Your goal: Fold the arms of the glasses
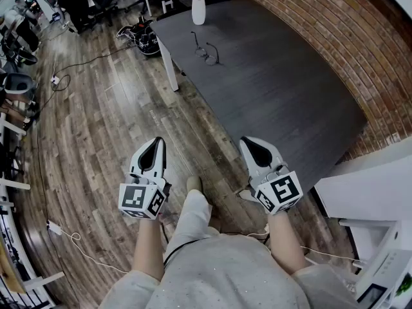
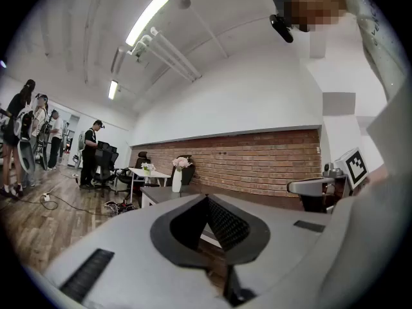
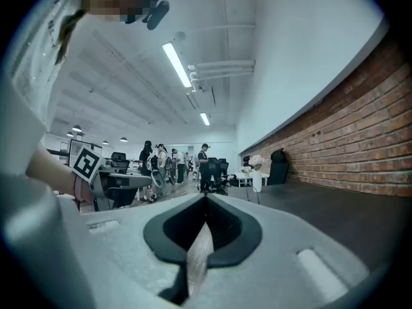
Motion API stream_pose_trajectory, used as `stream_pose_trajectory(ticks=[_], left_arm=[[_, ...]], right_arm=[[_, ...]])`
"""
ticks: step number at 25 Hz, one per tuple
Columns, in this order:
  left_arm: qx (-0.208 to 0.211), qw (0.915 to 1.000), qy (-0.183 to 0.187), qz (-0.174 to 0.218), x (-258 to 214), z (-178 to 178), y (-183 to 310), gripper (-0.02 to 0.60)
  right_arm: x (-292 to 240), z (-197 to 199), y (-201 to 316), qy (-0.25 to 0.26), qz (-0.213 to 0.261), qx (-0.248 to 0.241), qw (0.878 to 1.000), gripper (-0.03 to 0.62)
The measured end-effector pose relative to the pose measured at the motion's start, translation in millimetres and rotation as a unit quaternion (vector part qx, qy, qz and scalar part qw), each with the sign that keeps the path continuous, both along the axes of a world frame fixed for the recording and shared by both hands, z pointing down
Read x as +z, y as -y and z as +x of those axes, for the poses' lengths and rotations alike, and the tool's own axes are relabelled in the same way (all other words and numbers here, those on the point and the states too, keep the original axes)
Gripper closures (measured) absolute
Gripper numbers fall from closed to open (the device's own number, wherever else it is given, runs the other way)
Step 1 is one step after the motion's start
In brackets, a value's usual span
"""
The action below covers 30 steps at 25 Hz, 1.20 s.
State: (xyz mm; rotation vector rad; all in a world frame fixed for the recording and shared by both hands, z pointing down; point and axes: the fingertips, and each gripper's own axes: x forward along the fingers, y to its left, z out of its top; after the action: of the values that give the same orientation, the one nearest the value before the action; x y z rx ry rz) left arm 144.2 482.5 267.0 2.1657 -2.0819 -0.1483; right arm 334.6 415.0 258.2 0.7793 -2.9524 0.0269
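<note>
Dark table (image 1: 277, 89), far edge: one pair of glasses (image 1: 207, 51), perhaps unfolded, one vase (image 1: 199, 9); left gripper (image 1: 154, 145), right gripper (image 1: 251, 145) both closed, empty.

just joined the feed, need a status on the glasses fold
Left gripper and right gripper shut, empty, level, at the table's near end. Glasses untouched at its far end by the vase, arms look open. Nothing in the way.

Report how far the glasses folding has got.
Done: nothing yet. The thin dark-framed glasses lie on the dark grey table with both arms spread open. In hand: nothing. The left gripper and the right gripper are far short of the glasses, fingers shut and empty. Left: reach the glasses, then fold both arms.
</note>
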Motion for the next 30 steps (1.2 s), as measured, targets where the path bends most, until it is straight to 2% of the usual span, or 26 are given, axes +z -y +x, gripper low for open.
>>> stream_pose_trajectory(ticks=[6,16,17,18,21,30], left_arm=[[-0.003,0.9999,0.011,-0.004,9,-10,18,0.583],[0.015,0.9999,-0.007,-0.004,22,-28,72,0.583],[0.016,0.9998,-0.009,-0.006,24,-32,79,0.583],[0.018,0.9997,-0.013,-0.008,26,-36,86,0.581],[0.021,0.9994,-0.023,-0.011,28,-53,108,0.574],[0.048,0.9981,-0.029,-0.027,40,-103,174,0.538]], right_arm=[[7,-18,15,-0.005,0.002,-0.010,1.000,0.592],[26,-45,65,-0.020,-0.011,-0.006,1.000,0.591],[27,-50,71,-0.021,-0.014,-0.007,1.000,0.560],[28,-55,77,-0.021,-0.017,-0.007,1.000,0.481],[30,-71,96,-0.023,-0.026,0.000,0.999,0.430],[42,-114,155,-0.038,-0.043,0.029,0.998,0.416]])
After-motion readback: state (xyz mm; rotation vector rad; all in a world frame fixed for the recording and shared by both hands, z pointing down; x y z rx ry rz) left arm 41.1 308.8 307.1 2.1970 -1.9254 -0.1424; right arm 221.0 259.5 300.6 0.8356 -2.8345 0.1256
